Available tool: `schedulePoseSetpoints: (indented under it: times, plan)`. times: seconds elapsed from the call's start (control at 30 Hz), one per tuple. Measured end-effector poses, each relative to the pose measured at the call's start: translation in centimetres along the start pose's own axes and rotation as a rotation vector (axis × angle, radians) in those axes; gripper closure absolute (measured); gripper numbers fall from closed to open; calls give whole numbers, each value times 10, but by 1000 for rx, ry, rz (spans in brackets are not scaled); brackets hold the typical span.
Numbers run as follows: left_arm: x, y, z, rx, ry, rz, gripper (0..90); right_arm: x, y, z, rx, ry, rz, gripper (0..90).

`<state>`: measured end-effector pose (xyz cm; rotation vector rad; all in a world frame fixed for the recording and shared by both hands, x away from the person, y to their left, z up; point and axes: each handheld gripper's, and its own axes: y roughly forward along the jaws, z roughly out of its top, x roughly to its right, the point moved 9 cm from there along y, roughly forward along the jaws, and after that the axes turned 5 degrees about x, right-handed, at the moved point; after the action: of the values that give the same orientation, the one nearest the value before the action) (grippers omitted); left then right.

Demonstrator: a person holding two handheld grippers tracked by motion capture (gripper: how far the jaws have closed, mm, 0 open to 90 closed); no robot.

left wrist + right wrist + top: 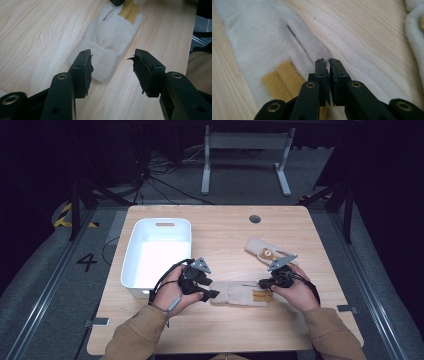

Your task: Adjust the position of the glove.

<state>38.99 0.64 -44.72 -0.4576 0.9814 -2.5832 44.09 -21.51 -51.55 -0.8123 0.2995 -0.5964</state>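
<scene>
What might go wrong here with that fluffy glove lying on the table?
The left gripper is open around the glove's cuff without pressing on it, so closing could catch just fluff and slip. The right gripper looks shut at the fingertips; pulling there might bunch or drag the glove.

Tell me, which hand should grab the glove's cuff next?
Probably the left. The left hand-held gripper is open with the glove cuff right ahead. The right hand-held gripper is shut over the finger end.
</scene>
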Motion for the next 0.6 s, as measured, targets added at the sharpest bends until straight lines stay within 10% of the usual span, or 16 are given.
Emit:
schedulePoseSetpoints:
  times: [0.6]
  plan:
    - [-5,-9,4,43,-20,15,489,17,-26,26,126,45,-53,638]
